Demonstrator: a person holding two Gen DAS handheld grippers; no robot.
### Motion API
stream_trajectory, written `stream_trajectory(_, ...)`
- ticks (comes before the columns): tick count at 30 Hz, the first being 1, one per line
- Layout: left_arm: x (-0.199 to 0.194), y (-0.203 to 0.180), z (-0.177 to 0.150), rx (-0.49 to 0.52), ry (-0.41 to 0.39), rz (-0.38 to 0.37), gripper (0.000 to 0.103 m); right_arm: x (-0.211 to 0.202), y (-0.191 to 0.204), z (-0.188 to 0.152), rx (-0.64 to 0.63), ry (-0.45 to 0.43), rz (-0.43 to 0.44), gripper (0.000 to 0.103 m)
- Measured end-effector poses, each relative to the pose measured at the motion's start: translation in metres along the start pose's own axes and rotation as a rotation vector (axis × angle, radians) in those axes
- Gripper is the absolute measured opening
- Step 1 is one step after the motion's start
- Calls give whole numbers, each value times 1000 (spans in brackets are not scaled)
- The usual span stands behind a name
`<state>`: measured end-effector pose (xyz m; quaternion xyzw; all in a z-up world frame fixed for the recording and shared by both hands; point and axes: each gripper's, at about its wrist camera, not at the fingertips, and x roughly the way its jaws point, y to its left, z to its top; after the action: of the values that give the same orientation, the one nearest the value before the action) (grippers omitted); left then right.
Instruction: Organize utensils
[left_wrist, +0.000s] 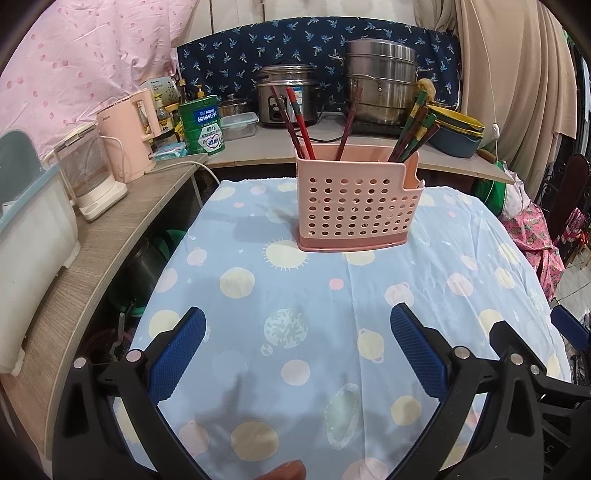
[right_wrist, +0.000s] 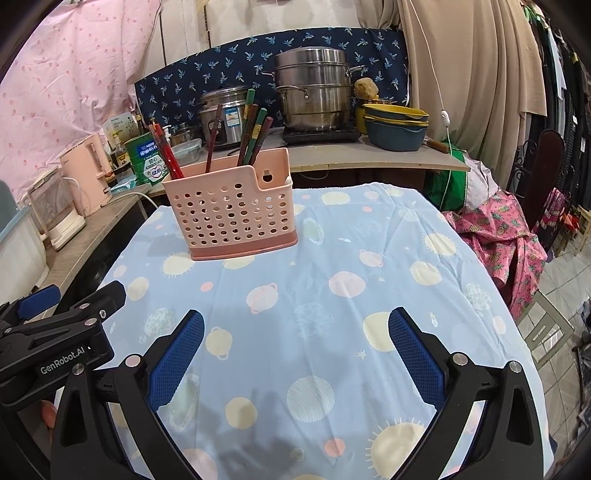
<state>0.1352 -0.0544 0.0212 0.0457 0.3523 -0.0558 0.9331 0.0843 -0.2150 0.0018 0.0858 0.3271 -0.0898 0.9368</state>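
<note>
At the far middle of the planet-print blue tablecloth (left_wrist: 295, 295), we see the perforated pink plastic caddy (left_wrist: 356, 206) holding every chopstick (left_wrist: 295, 118); seemingly nothing remains. Left gripper (left_wrist: 297, 352) and right gripper (right_wrist: 295, 354) spread, empty.

A matt pink plastic holder (left_wrist: 357, 206) with lacquered chopsticks (left_wrist: 299, 123) stands on printed cloth (left_wrist: 295, 295); behind it, shiny steel pots (left_wrist: 382, 86).
</note>
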Motion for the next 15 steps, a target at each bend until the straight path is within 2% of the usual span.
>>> stream_trajectory(15,-1,0,14,-1,-25,16,96,2,5,13,1,-11,-1,96)
